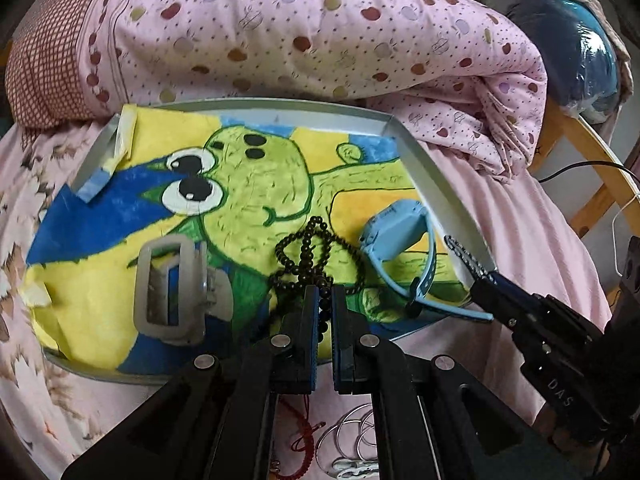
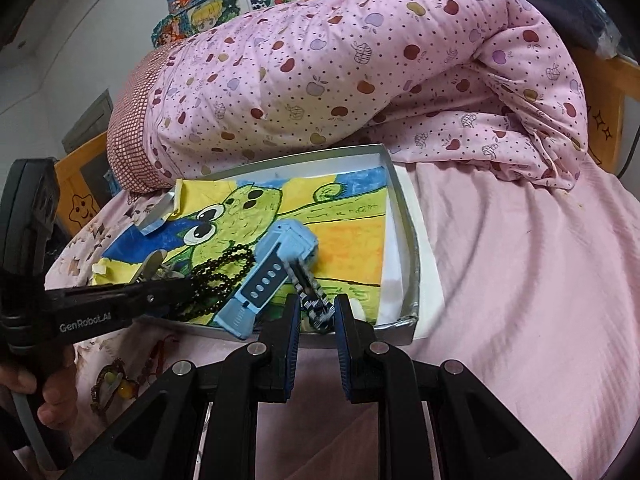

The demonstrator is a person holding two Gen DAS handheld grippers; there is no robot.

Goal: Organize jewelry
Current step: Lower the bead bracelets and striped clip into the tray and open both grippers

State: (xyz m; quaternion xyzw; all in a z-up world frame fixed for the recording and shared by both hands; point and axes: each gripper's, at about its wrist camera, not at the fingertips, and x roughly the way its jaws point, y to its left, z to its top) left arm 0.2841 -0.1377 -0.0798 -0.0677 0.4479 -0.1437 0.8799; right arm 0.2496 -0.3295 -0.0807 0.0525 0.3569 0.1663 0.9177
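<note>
- My left gripper [image 1: 325,292] has its jaws nearly closed, pinching the strand of the dark bead bracelet [image 1: 316,252]; the strand runs down between the pads.
- The bracelet's loops lie on the frog drawing [image 1: 248,184] inside the shallow silver tray [image 1: 436,184], between the grey hair claw [image 1: 172,284] and the blue watch [image 1: 400,236].
- My right gripper [image 2: 318,312] has its jaws set a little apart, clamped on the near end of a black-and-silver chain bracelet [image 2: 310,292].
- The chain's far end rests against the blue watch, over the tray's near right corner.
- The tray sits on a pink bedsheet [image 2: 520,260], in front of a rolled pink quilt [image 2: 360,72].
- Silver rings [image 1: 356,436] and a red cord [image 1: 300,440] lie on the sheet beneath my left gripper, outside the tray.
</note>
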